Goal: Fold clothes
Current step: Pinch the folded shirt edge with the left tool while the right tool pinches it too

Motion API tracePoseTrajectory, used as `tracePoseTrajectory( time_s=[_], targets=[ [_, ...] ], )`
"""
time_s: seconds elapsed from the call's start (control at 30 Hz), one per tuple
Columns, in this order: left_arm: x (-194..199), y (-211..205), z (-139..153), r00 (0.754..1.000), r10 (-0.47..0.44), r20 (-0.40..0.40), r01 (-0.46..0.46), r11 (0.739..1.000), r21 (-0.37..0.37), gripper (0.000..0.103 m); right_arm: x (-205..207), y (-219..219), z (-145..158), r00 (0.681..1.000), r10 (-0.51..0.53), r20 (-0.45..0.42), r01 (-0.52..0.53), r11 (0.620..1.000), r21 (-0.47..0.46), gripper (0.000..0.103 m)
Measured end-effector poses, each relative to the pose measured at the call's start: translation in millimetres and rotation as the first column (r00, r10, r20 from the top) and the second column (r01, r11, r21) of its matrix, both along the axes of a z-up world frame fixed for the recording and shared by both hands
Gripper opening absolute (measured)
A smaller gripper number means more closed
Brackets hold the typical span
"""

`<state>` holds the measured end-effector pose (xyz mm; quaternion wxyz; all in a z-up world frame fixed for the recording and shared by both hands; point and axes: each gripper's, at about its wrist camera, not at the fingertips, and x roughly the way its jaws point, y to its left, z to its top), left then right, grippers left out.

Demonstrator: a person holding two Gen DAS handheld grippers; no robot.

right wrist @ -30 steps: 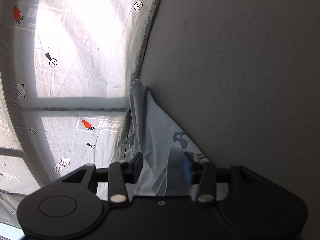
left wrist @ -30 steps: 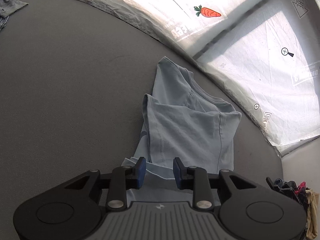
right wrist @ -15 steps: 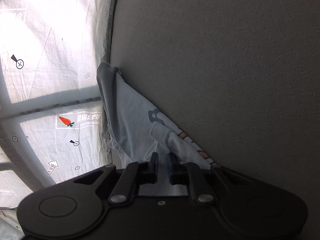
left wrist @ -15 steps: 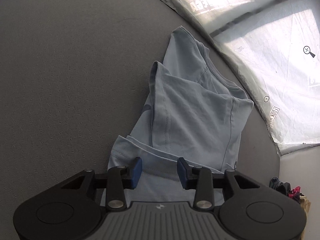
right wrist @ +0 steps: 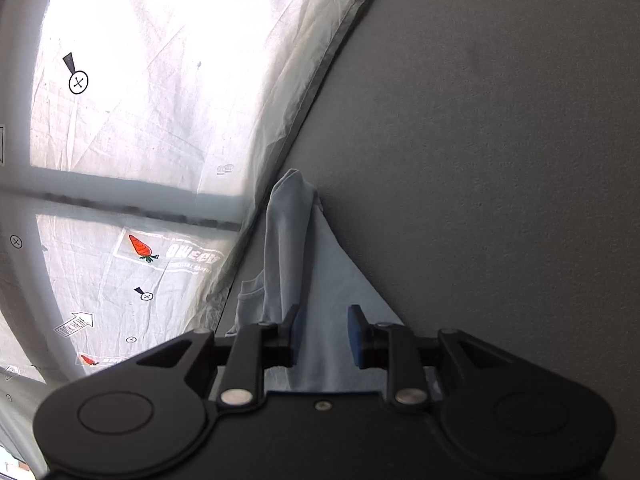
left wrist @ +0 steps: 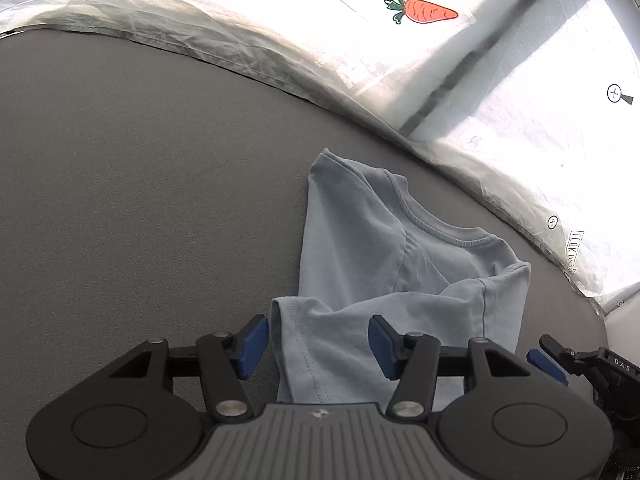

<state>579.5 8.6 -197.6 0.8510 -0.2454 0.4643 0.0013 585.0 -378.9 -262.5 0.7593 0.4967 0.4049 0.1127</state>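
Observation:
A light blue T-shirt (left wrist: pixel 360 248) lies partly folded on the grey table (left wrist: pixel 140 200), collar toward the sheet. My left gripper (left wrist: pixel 316 344) hovers over its near folded edge, jaws opening, with cloth under the gap and neither blue pad pressing it. In the left wrist view my right gripper (left wrist: pixel 548 360) shows at the shirt's right side. In the right wrist view the T-shirt (right wrist: pixel 324 280) runs as a narrow wedge away from my right gripper (right wrist: pixel 326 336). Its jaws are opening, and the cloth lies loose between the pads.
A white crinkled sheet (left wrist: pixel 500 100) printed with carrots and cross marks hangs past the table's far edge; it shows again as the sheet (right wrist: pixel 140 140) left of the table edge. Bare grey table (right wrist: pixel 500 200) stretches to the right.
The right gripper closed on the shirt's edge half a second ago and has since parted from it. The left jaws have widened. A bunched fold now lies across the shirt's near part.

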Motion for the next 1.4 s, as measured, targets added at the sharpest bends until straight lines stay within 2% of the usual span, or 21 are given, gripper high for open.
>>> tracePoseTrajectory(
  time_s=[0.07,0.1,0.17,0.23,0.4,0.63,0.77,0.87,0.93,1.03,1.13,1.3,1.4],
  targets=[
    [6.2,-4.2,-5.8,1.000,0.008,-0.016,-0.007,1.000,0.027,0.036,10.3,5.3,1.1,1.000,-0.002,0.014,0.002,1.000,-0.018,0.012],
    [8.2,-5.4,-8.2,1.000,0.007,-0.025,-0.007,0.999,0.034,0.022,15.3,7.7,1.0,1.000,-0.001,0.015,0.002,1.000,-0.027,0.010],
    [6.6,-4.7,-10.2,1.000,0.020,-0.014,-0.019,1.000,0.014,0.018,21.3,11.6,-0.6,1.000,0.003,0.018,-0.002,0.999,-0.035,0.009],
    [1.0,-0.7,-9.9,0.999,0.041,-0.009,-0.042,0.999,-0.022,0.006,23.5,15.4,-1.4,1.000,0.012,0.025,-0.011,0.999,-0.039,0.006],
    [-15.7,15.6,-9.8,0.989,0.144,-0.027,-0.146,0.983,-0.108,0.006,44.3,32.3,-0.5,0.997,0.061,0.042,-0.057,0.994,-0.094,0.006],
    [-24.3,25.6,-25.2,0.980,0.180,-0.085,-0.191,0.970,-0.148,0.007,89.5,51.3,-10.9,0.994,0.098,0.038,-0.092,0.986,-0.139,0.005],
    [-23.0,25.7,-25.0,0.982,0.171,-0.085,-0.182,0.973,-0.141,0.008,116.5,58.7,-17.3,0.993,0.113,0.021,-0.106,0.970,-0.218,0.002],
    [-23.6,25.9,-23.3,0.981,0.170,-0.090,-0.181,0.974,-0.134,0.011,128.9,54.5,-19.6,0.995,0.099,0.020,-0.093,0.973,-0.210,0.000],
    [-24.5,25.4,-20.4,0.982,0.164,-0.091,-0.175,0.977,-0.120,0.015,127.8,50.8,-11.9,0.994,0.102,0.030,-0.093,0.971,-0.219,0.002],
    [-28.1,23.8,-14.0,0.984,0.156,-0.088,-0.164,0.982,-0.090,0.026,110.1,41.8,7.3,0.991,0.115,0.073,-0.094,0.965,-0.245,0.007],
    [-35.7,21.2,-7.5,0.983,0.156,-0.092,-0.162,0.984,-0.068,0.031,84.3,30.8,19.0,0.989,0.128,0.078,-0.102,0.958,-0.269,0.007],
    [-64.0,15.7,7.2,0.985,0.153,-0.084,-0.154,0.988,-0.010,0.041,14.6,2.1,22.2,0.990,0.138,0.032,-0.122,0.947,-0.297,0.010],
    [-89.6,18.7,13.9,0.979,0.184,-0.089,-0.186,0.982,-0.023,0.042,-32.4,-15.7,18.4,0.993,0.117,-0.002,-0.112,0.950,-0.291,0.013]
  ],
)
